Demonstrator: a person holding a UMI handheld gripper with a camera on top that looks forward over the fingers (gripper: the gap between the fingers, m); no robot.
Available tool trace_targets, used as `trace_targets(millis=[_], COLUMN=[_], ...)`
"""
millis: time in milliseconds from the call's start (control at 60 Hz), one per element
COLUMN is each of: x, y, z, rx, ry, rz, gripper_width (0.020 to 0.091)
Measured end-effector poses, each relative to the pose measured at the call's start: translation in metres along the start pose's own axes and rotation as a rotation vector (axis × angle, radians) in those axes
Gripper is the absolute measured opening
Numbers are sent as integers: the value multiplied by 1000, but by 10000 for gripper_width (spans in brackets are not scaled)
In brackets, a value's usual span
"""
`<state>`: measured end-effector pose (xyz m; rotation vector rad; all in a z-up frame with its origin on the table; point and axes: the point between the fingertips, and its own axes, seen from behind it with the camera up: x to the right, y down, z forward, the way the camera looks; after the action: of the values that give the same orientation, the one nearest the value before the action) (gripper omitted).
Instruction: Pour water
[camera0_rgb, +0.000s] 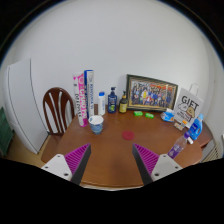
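While the gripper (108, 160) hovered above the desk (112, 150), fingers spread wide and empty, the approach was in hand; the water bottle (101, 103) stood well beyond, needing a forward reach.

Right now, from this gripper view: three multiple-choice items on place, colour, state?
1. Where is the framed picture?
A. against the wall at the table's back
B. flat between the gripper's fingers
C. on the chair

2. What colour are the gripper pads?
A. green
B. magenta
C. yellow

3. What state is the gripper in?
A. shut on a bottle
B. shut on a cup
C. open, holding nothing

Key: A, it leans at the wall; B, both pads show magenta; C, only bare table shows between the spread fingers.
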<state>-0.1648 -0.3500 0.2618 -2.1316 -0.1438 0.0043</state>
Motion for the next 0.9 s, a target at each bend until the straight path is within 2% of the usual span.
trace_targets(millis=[267,517,700,900], x=[73,181,256,319], y=[32,90,127,137], z=[13,25,47,101], rx=[-17,-8,13,59], ry=[119,224,257,243], rz=[53,76,115,155], gripper_width=[852,851,857,854])
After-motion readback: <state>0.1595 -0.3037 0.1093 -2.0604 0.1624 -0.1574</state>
